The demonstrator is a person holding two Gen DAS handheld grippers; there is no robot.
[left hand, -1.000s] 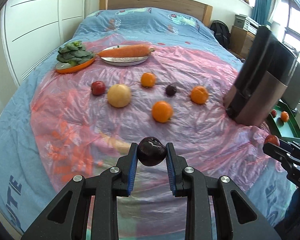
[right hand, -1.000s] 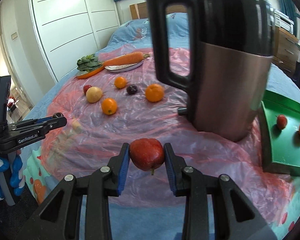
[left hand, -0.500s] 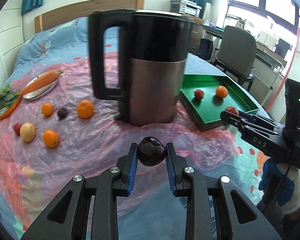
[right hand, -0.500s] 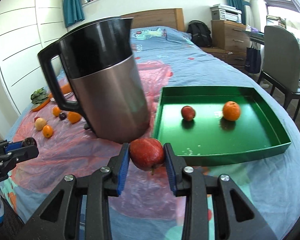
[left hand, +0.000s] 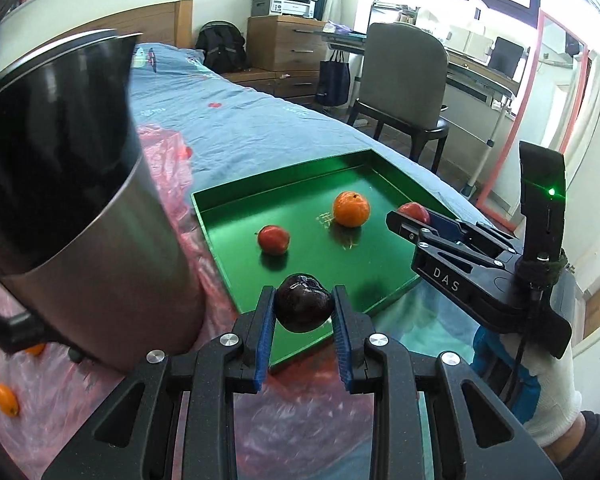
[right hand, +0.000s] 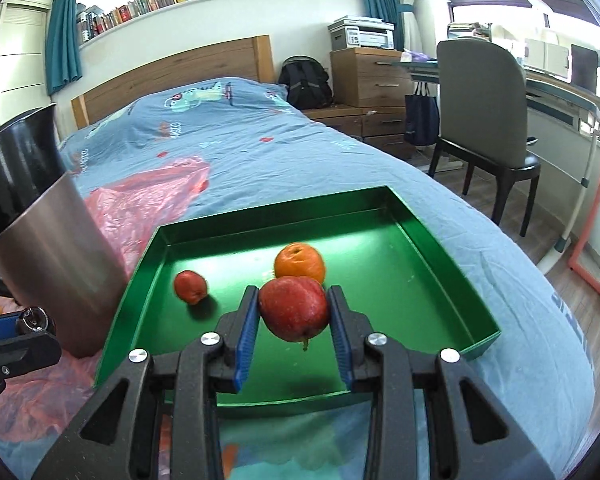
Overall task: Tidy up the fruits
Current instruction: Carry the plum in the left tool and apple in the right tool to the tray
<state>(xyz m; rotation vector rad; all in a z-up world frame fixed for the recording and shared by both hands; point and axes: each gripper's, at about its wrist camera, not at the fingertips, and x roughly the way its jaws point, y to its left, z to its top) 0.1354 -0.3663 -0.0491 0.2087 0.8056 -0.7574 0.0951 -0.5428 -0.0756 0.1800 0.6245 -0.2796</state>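
Observation:
My left gripper (left hand: 303,309) is shut on a dark purple plum (left hand: 302,307), held just over the near edge of the green tray (left hand: 260,182). My right gripper (right hand: 294,312) is shut on a red apple (right hand: 293,308), held above the tray (right hand: 440,240). In the tray lie an orange (right hand: 300,261) and a small red fruit (right hand: 190,286); both also show in the left wrist view, the orange (left hand: 351,209) and the red fruit (left hand: 274,239). The right gripper (left hand: 416,216) shows there over the tray's right edge.
A tall steel and black kettle (left hand: 68,200) stands close to the tray's left side on pink plastic sheeting (right hand: 148,196). Small oranges (left hand: 5,399) lie at the far left. A chair (right hand: 484,120) and desk stand beside the bed.
Both grippers have swung right from the loose fruit on the sheet, past the kettle, to the green tray. Each still holds its fruit.

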